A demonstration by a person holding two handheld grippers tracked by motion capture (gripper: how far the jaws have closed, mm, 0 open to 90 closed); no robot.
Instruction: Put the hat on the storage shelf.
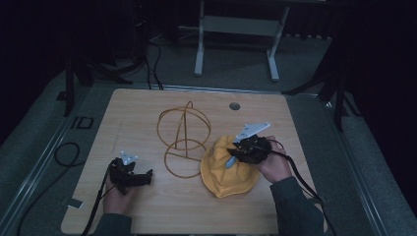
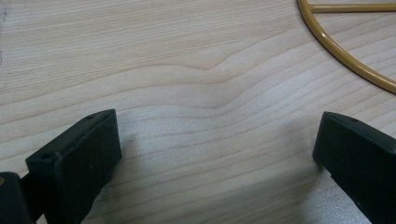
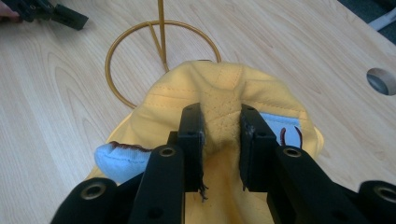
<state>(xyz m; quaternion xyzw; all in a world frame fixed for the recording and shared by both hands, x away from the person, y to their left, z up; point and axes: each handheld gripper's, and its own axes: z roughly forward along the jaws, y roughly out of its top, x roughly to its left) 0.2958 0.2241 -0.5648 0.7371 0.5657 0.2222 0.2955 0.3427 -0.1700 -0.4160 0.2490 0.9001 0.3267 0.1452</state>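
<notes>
The wooden counter point(image 1: 147, 206) carries a gold wire stand point(image 1: 183, 140), which is seen just ahead of the right gripper point(image 3: 222, 135) beyond its fingers, probably set there to receive the hat. The yellow hat point(image 1: 223, 172) lies on the counter beside the stand's base ring, a fold of its crown clamped between those fingers, apparently so it can be lifted. The left gripper point(image 2: 217, 149) is rested low over bare wood, fingers held wide apart with nothing between them, the ring off past their tips.

The hat point(image 3: 224, 100) is yellow with a light blue patch and dark red stitching. The wire stand point(image 1: 183, 140) is golden yellow, the table point(image 1: 147, 206) pale wood-grained, the grippers' jaws black.
</notes>
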